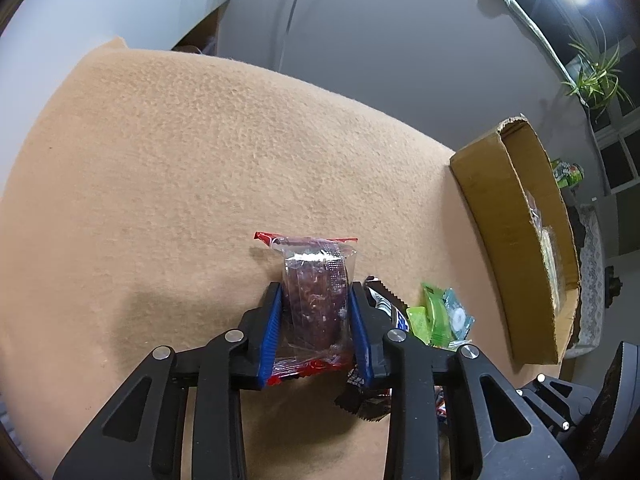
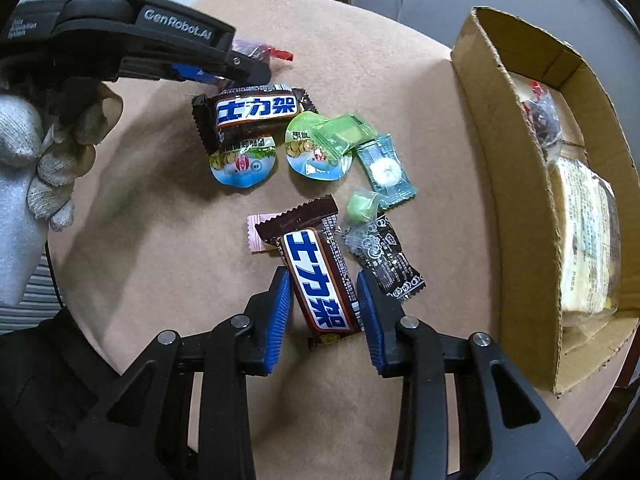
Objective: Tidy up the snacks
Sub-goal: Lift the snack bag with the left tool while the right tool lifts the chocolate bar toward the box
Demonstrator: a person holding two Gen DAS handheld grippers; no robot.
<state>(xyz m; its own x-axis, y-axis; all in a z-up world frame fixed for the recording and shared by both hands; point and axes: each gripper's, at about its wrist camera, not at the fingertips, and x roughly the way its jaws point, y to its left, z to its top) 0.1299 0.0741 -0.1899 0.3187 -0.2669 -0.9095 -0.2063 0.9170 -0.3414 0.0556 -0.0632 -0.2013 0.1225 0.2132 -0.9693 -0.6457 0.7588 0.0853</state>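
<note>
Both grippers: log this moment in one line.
left gripper: shut on red-ended packet | right gripper: open, straddling chocolate bar | box: part-filled

Tan felt-covered table (image 2: 140, 208) bearing loose snacks: two chocolate bars (image 2: 320, 280), two jelly cups (image 2: 244, 162), assorted wrapped candies (image 2: 384, 168). An open cardboard box (image 2: 516, 184) rests at its right edge.

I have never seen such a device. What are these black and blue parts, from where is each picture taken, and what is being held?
No robot: a person holds two hand grippers, each with a fisheye camera looking along its blue-padded jaws. In the left view, the left gripper is shut on a clear red-edged snack pack. In the right view, the right gripper has open jaws around a brown chocolate bar, not pressing it. More sweets lie on the tan cloth. A cardboard box on the right already holds some snacks.
</note>
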